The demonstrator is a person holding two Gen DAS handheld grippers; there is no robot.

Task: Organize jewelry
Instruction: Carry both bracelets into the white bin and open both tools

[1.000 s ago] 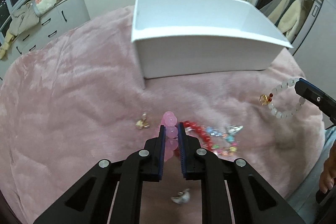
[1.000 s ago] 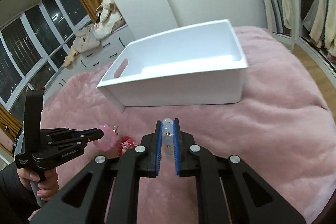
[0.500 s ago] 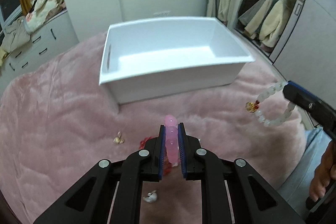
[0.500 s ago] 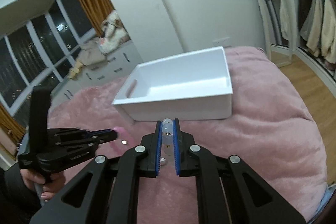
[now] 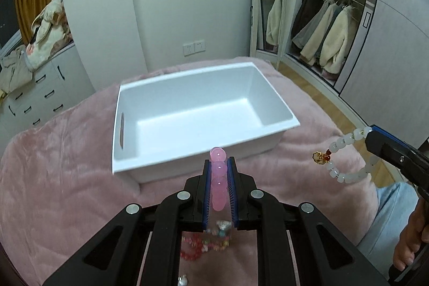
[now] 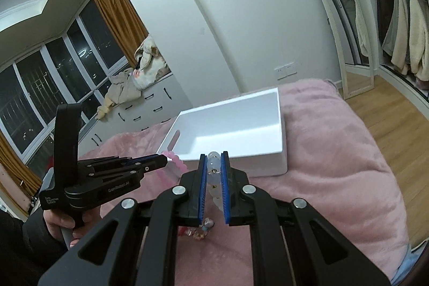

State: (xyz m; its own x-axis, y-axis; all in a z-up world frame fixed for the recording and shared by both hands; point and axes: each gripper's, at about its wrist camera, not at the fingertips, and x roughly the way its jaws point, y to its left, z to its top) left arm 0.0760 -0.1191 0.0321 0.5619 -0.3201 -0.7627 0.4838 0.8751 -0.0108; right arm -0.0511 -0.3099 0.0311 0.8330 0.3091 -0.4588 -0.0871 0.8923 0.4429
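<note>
Up above the pink blanket (image 5: 67,178), the left gripper (image 5: 218,170) pinches a pink bead bracelet (image 5: 217,178) just near the white bin (image 5: 193,114). Right of it, the right gripper (image 6: 213,165) clamps a white bead bracelet (image 5: 346,160). More jewelry (image 5: 206,243) lies on the blanket near the 2 tools.

Soft indoor light fills both views, while the windows (image 6: 40,87) show dark night outside. A bright patch glares on the floor of the white bin (image 5: 187,87), whose near rim smears with motion blur. Fisheye bending curves the walls, and black vignette rings the corners.
</note>
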